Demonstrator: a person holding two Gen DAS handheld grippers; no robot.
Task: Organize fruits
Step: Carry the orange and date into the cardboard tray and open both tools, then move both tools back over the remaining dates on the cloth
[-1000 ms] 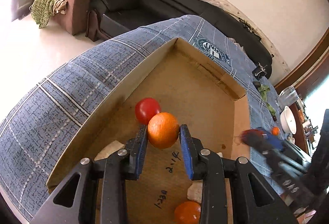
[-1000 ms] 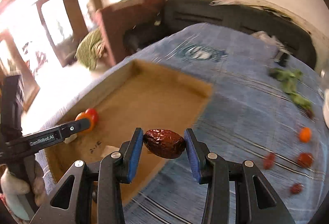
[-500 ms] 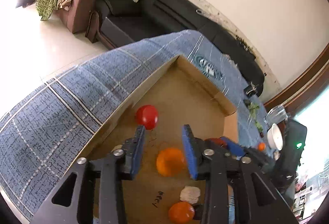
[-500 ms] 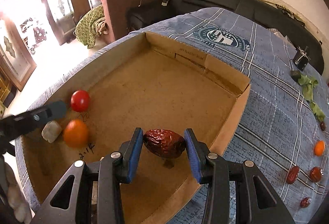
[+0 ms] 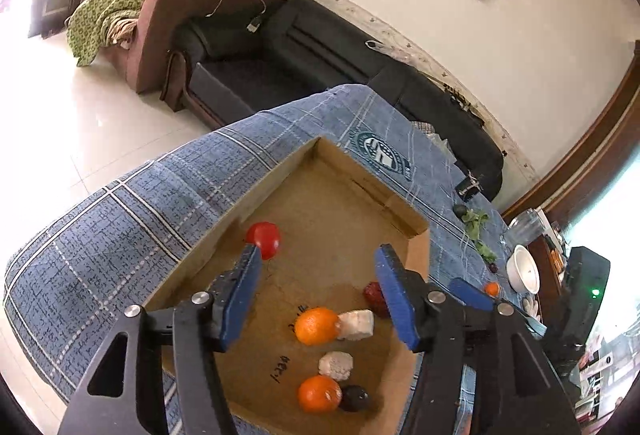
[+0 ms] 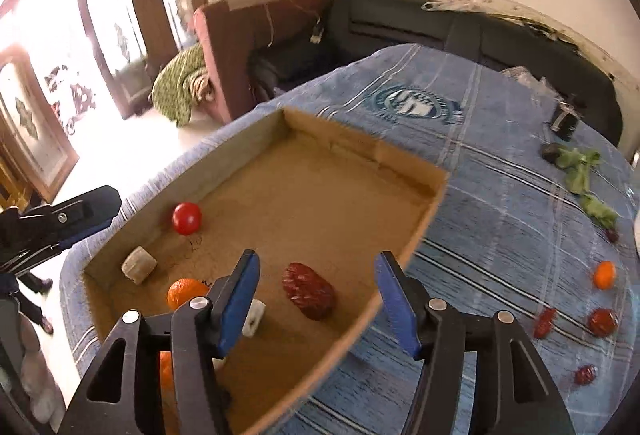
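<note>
With both hand-held grippers [image 5: 316, 295] [image 6: 316, 295] wide and empty, we should reach slowly toward the small orange fruit [image 6: 604, 275] at 3 o'clock.

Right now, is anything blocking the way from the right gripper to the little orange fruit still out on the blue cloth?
Nothing visible blocks it. The right gripper is open above the cardboard box, and the small orange fruit lies to its right on the tablecloth. Only bare cloth lies between; three red dates sit nearer the camera, off that line.
</note>
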